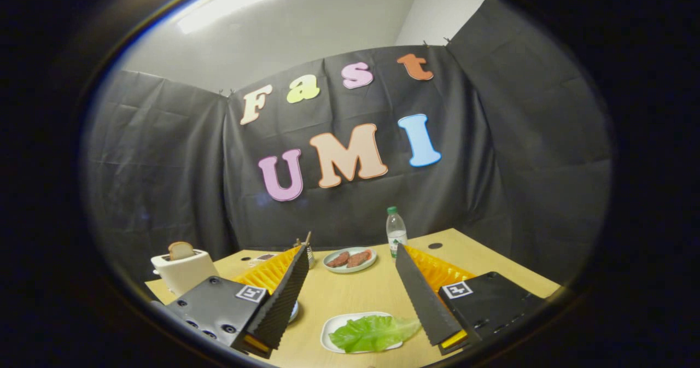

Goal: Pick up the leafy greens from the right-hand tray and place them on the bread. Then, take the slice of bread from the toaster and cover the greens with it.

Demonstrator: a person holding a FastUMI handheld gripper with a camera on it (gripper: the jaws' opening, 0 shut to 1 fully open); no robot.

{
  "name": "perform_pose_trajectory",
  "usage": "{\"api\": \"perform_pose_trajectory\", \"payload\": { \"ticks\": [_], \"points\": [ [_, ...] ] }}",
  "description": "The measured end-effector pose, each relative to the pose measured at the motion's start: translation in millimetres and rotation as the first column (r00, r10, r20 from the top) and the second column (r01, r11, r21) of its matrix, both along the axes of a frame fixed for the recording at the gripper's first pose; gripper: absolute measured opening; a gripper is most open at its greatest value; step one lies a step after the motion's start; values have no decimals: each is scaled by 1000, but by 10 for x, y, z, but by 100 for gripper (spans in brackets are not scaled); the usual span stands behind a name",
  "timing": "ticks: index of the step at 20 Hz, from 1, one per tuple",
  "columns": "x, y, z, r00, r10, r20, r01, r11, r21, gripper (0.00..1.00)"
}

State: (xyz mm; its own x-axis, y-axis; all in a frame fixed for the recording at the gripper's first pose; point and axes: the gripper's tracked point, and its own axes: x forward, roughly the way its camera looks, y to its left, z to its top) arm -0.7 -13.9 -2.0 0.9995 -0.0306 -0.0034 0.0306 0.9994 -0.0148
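A green lettuce leaf [373,332] lies on a small white tray [331,331], low between my fingers and closer to the right one. My gripper [353,250] hangs open above the table, nothing between its fingers. A white toaster [183,269] stands beyond the left finger with a slice of bread [180,250] sticking up out of its slot. A light plate edge [294,312] peeks out beside the left finger; what lies on it is hidden.
Farther back, a pale plate [350,260] holds two brown meat patties. A clear water bottle [396,232] with a green cap stands to its right. A small dark object [304,245] sits behind the left fingertip. The wooden table [355,294] ends at the black cloth wall.
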Motion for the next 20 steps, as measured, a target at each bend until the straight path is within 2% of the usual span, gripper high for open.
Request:
{"api": "perform_pose_trajectory", "payload": {
  "ticks": [20],
  "points": [
    [-32,-170,-72,999,-17,-28,17,1000,2,100]
  ]
}}
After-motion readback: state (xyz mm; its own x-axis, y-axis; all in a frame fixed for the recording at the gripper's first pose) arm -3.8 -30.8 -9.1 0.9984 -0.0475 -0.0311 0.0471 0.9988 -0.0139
